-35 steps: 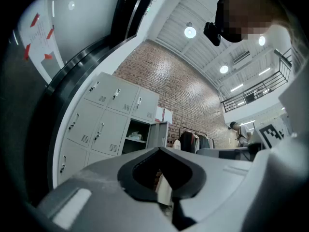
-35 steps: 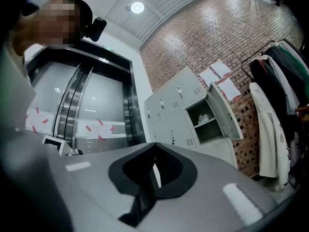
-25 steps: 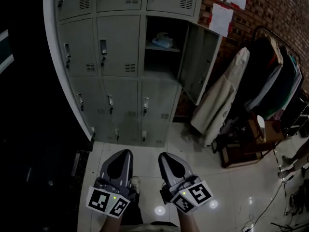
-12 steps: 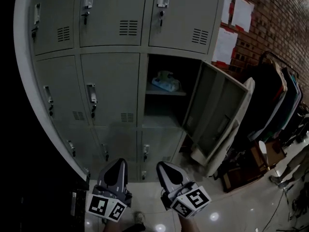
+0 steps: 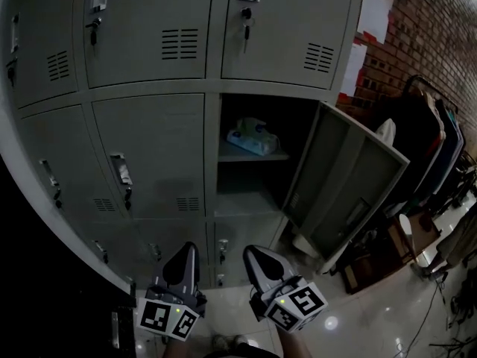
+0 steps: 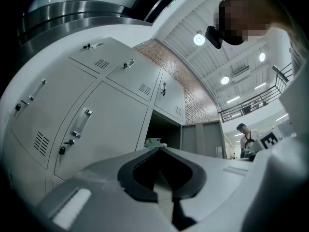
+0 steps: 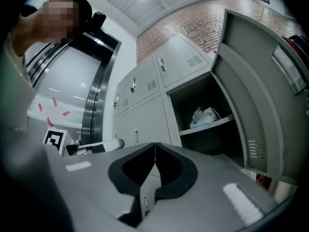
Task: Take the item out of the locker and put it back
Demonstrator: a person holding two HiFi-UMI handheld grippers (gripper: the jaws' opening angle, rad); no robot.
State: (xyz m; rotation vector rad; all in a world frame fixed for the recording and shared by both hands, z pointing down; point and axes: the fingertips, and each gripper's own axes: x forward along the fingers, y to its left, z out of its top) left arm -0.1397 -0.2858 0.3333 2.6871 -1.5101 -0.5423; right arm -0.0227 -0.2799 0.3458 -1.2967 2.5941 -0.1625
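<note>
A pale crumpled packet (image 5: 252, 138) lies on the shelf inside the open locker (image 5: 257, 192); it also shows in the right gripper view as the packet (image 7: 204, 116) and, small, in the left gripper view as the packet (image 6: 153, 142). The locker door (image 5: 344, 179) hangs open to the right. My left gripper (image 5: 186, 250) and right gripper (image 5: 253, 253) are held low in front of the locker bank, well short of the shelf. Both are shut, jaw tips touching, with nothing between them.
Closed grey locker doors (image 5: 153, 151) with handles and keys surround the open one. A brick wall with paper sheets (image 5: 373, 13) stands to the right. A rack of hanging coats (image 5: 428, 148) and a glossy tiled floor (image 5: 373, 327) lie at the right.
The view has moved closer to the lockers and tilted up; the open compartment and packet appear larger. Both grippers stay shut and side by side at the bottom.
</note>
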